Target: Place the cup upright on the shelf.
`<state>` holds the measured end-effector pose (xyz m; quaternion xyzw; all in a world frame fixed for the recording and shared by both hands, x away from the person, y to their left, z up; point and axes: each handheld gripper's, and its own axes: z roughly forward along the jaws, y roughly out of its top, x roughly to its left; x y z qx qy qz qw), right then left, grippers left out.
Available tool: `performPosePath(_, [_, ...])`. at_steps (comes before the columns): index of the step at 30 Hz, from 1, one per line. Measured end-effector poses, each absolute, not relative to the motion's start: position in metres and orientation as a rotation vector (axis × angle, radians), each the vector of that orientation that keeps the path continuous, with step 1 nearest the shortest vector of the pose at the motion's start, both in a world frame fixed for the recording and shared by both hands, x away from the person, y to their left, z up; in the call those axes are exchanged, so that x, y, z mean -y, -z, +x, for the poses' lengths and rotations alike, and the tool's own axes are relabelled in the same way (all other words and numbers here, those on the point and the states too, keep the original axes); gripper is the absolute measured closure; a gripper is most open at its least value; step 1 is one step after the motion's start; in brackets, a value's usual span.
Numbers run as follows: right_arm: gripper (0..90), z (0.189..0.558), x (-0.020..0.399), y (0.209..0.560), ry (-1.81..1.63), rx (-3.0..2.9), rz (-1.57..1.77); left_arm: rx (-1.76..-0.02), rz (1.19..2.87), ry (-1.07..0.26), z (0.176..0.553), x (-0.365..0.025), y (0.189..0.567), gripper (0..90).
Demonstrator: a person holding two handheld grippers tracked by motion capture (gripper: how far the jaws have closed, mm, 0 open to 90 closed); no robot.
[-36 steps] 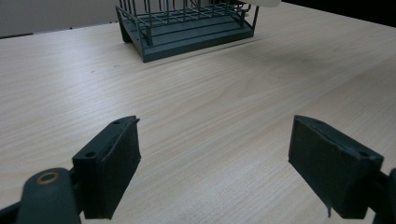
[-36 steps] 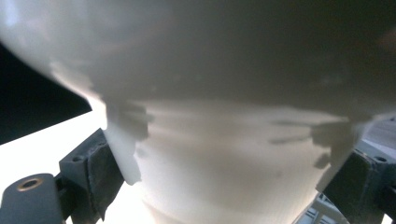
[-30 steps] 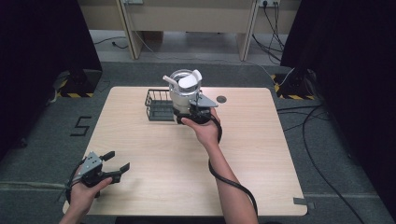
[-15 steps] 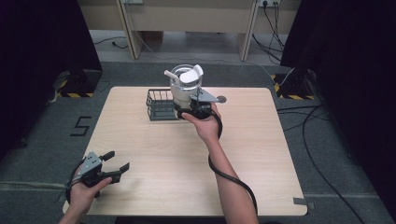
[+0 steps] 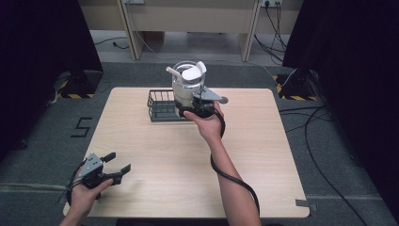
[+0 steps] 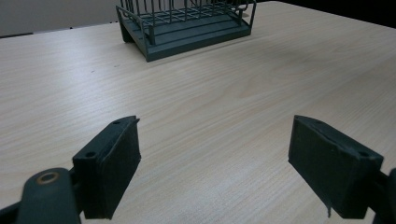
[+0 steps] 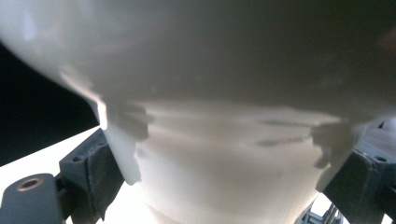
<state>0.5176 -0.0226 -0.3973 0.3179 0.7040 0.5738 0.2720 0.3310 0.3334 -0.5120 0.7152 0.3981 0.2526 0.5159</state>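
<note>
A white jug with a spout and a tilted lid hangs in the air above the right end of a dark wire basket at the back of the table. My right gripper is shut on the jug's lower body. In the right gripper view the white jug sits pressed between both jaws of the right gripper. My left gripper rests near the front left corner, open and holding nothing. In the left gripper view the left gripper has its jaws wide apart over bare wood, with the basket far ahead.
The light wooden table has bare surface between the basket and the front edge. The right gripper's cable trails along the forearm. Grey floor with cables and dark curtains surrounds the table.
The right gripper has raised the jug a little and shifted it slightly right above the basket's end. The left gripper has stayed put.
</note>
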Motion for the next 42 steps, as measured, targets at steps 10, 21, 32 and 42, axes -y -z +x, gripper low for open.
performPosePath(10, [11.5, 0.525, 0.021, 0.391, -1.536, -1.887, 0.872, -0.958, 1.717, -0.606, 0.331, -0.334, 0.512, 16.0])
performPosePath(21, [11.6, 0.538, 0.016, 0.379, -1.531, -1.871, 0.873, -0.959, 1.714, -0.604, 0.331, -0.334, 0.512, 16.0])
performPosePath(32, [11.5, 0.552, 0.014, 0.375, -1.519, -1.868, 0.900, -0.959, 1.714, -0.603, 0.331, -0.335, 0.512, 16.0])
performPosePath(42, [11.5, 0.565, 0.013, 0.373, -1.500, -1.861, 0.919, -0.959, 1.713, -0.602, 0.331, -0.335, 0.512, 16.0])
